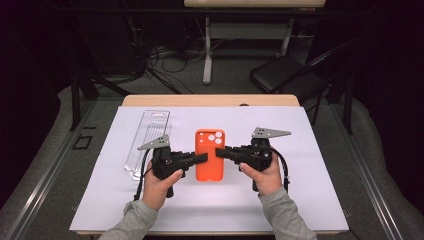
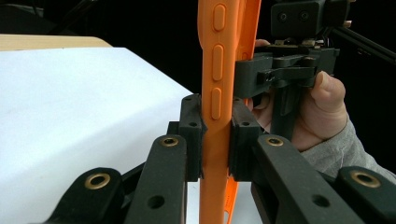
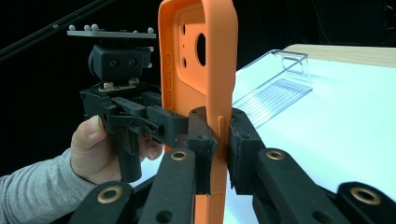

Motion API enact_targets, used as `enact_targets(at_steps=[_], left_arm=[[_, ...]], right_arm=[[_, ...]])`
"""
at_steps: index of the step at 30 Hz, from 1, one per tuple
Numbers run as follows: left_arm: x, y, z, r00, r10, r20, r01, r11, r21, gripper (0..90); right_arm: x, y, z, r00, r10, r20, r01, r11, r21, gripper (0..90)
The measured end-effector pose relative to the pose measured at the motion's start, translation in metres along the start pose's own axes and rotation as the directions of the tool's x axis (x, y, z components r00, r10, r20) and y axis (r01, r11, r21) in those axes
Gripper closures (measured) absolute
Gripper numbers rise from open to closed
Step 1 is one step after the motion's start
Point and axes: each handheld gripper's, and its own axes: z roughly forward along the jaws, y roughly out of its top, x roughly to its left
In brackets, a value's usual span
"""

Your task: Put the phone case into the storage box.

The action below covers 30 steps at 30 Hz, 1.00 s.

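high view: your left tongs and right tongs meet from opposite sides at an orange phone case, which sits near the middle of the white sheet on the tabletop, camera holes at its far end. each pair of tongs grips one long edge of the case. item two: a clear plastic tray, lying lengthwise on the sheet just left of your left tongs, apart from the case. your left hand and right hand come in from the near edge in grey sleeves.

left gripper view: your left tongs are clamped on the side edge of the phone case, pads pressing both faces below its three side buttons. the case stands on edge here. beyond it, your right hand holds the other tongs against the far edge.

right gripper view: your right tongs are clamped on the opposite edge of the phone case, the camera cutout facing this way. your left hand is behind it; the clear plastic tray lies on the white sheet to the right.
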Motion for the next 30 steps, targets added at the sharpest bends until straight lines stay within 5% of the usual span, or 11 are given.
enact_targets(at_steps=[10, 24, 30], left_arm=[[0.0006, 0.0001, 0.0002, 0.9999, 0.001, -0.012, -0.001, 1.0000, -0.006, 76.3], [0.0033, 0.0026, -0.0031, 0.9997, -0.005, -0.022, 0.004, 0.9989, -0.047, 53.9], [0.0034, 0.0059, -0.0059, 0.9972, 0.022, -0.071, -0.026, 0.9983, -0.053, 45.5]], right_arm=[[0.0004, -0.0005, 0.0006, 1.0000, -0.002, 0.004, 0.002, 1.000, -0.003, 81.6], [-0.0011, -0.0002, -0.0024, 0.9995, -0.001, 0.032, 0.002, 1.000, -0.016, 81.7], [-0.0019, 0.0006, -0.0050, 0.9988, -0.005, 0.048, 0.007, 1.000, -0.022, 81.7]])
